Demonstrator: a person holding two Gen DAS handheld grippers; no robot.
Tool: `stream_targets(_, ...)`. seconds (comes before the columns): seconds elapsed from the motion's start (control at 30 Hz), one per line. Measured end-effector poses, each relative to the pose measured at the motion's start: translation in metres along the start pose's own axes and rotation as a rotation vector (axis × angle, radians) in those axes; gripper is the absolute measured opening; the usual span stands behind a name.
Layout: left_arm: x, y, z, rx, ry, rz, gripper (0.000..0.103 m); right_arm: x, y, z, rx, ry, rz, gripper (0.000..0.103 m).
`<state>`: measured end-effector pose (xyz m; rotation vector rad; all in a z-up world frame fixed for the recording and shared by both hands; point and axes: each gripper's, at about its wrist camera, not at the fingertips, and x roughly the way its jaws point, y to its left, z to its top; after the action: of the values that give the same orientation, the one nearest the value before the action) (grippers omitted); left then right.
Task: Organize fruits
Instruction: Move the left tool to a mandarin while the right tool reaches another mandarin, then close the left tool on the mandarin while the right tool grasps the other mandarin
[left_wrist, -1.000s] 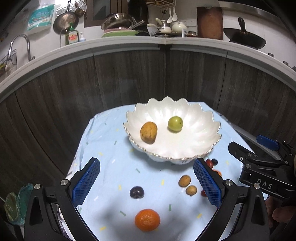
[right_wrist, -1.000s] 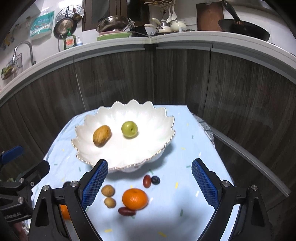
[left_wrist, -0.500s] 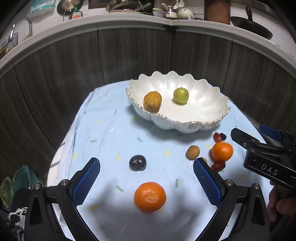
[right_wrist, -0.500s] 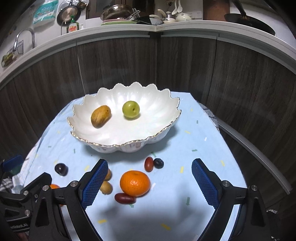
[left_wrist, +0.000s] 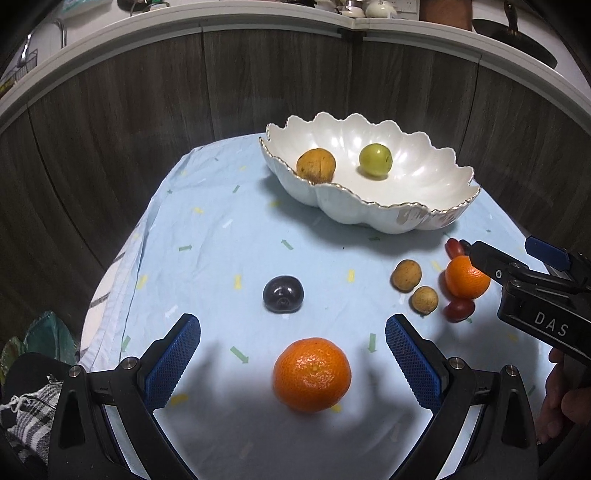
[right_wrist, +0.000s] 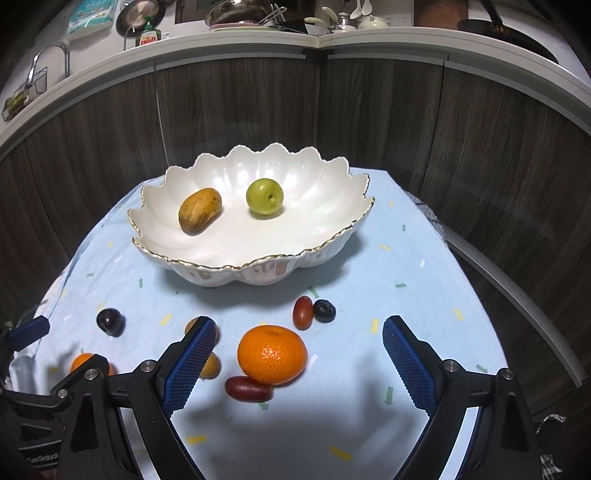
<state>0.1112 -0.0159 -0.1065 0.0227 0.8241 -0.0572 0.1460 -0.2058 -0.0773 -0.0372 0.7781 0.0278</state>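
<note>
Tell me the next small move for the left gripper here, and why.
Probably ease the left gripper down around the near orange and close. Its jaws stand wide open with that orange centred between them, untouched on the blue cloth, and the white bowl has room beside its two fruits.

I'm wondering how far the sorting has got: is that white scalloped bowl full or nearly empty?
Nearly empty. The white bowl holds only a brown fruit and a green fruit; most of its floor is bare.

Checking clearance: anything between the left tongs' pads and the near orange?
Nothing: in the left wrist view the round orange mandarin sits between the open left tongs, only bare light-blue tablecloth either side.
</note>
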Motion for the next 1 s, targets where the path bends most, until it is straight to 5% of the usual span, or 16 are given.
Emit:
stream_targets(0.53,0.015,-0.003,-0.01,0.0,0.052,-0.014,0.078,0.024,0.004,-0.007,0.001,0.067,0.002,0.091)
stream_targets(0.8,0.023,-0.005,-0.017,-0.002,0.093,-0.034,0.063,0.038,0.002,-0.01,0.02,0.12,0.028,0.074)
stream_targets(1.0,0.023,-0.005,-0.019,-0.003,0.093,-0.036,0.048,0.039,0.01,-0.011,0.006,0.128,0.088,0.048)
